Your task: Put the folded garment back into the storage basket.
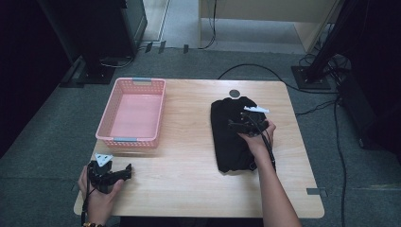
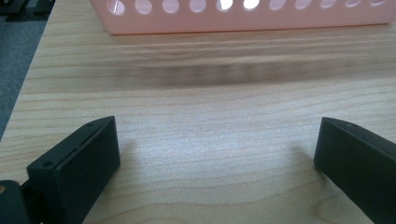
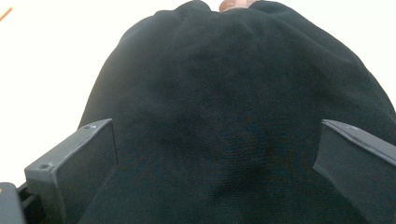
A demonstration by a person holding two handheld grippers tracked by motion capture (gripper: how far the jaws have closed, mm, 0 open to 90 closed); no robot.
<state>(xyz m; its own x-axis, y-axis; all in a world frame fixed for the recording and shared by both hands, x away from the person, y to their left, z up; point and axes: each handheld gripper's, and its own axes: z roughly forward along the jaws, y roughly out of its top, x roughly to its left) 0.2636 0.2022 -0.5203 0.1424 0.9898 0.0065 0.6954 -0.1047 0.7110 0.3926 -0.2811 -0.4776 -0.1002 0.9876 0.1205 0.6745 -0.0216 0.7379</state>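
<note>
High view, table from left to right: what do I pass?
Left claw → pink basket → black folded garment, with the right claw over it.

Light wood tabletop (image 1: pixel 189 161) with rounded corners, standing on grey carpet floor (image 1: pixel 47 142). Black cables (image 1: pixel 340 142) trail across the carpet at right. Dark stand base (image 1: pixel 101 71) behind left; pale wooden furniture (image 1: pixel 265 19) behind.

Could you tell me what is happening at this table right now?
A person works with two handheld grippers. The right gripper hovers over a folded black garment on the wooden table, jaws open and nothing gripped. The left gripper sits open near the table's front left corner, facing an empty pink basket.
</note>
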